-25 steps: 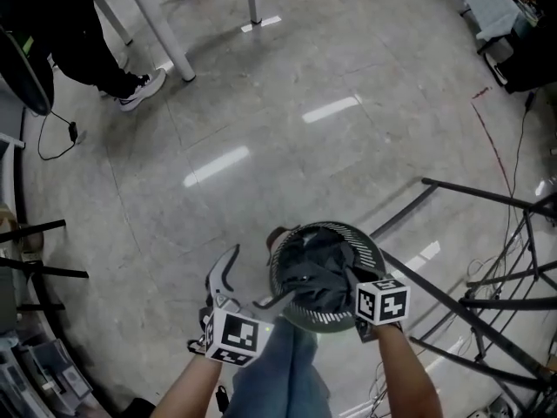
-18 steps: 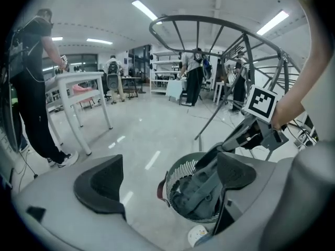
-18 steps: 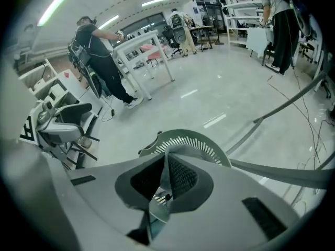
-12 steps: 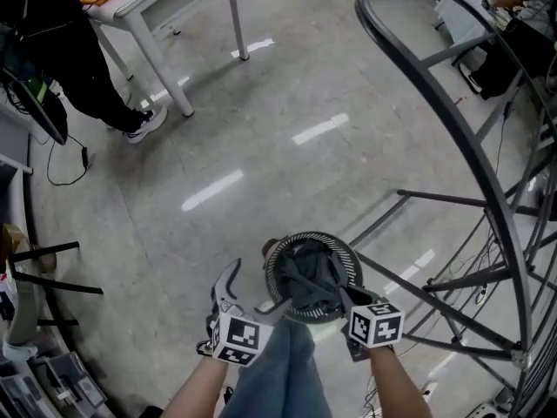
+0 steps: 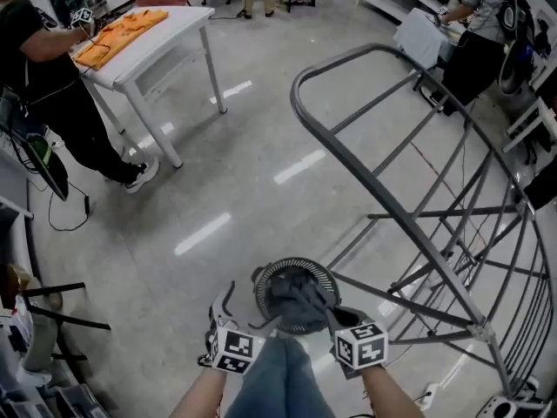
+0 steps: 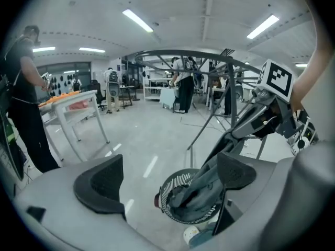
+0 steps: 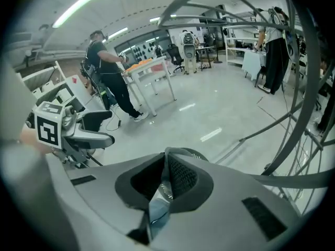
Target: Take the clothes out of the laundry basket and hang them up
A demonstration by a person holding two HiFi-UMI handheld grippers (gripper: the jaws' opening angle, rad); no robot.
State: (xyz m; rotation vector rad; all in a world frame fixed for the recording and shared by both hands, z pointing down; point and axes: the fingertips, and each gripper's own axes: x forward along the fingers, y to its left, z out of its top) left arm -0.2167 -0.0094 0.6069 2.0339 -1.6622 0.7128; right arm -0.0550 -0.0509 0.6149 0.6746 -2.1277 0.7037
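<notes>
We hold the right gripper (image 5: 327,310) over the laundry basket (image 5: 261,279), its jaws pressed together on a fold of a dark grey garment (image 5: 296,296). In the right gripper view a thin strip of the cloth sits squeezed between the two black pads (image 7: 180,178) and hangs out below them. From that pinch the garment stretches down into the basket, where the rest of it lies bunched; in the left gripper view it runs as a taut band from the basket's mesh up to the right gripper.

The left gripper (image 5: 244,312) hangs just left of the basket with its jaws spread wide. We see nothing between them except the floor and the basket beyond, and they touch no cloth.

The round basket stands on the grey floor (image 5: 261,172) right in front of our legs. The grey metal drying rack (image 5: 476,327) rises just to its right, bare of clothes. Well beyond, at the far left, a person (image 5: 43,85) stands at a white table (image 5: 178,26) with an orange cloth (image 5: 117,35) on it.
</notes>
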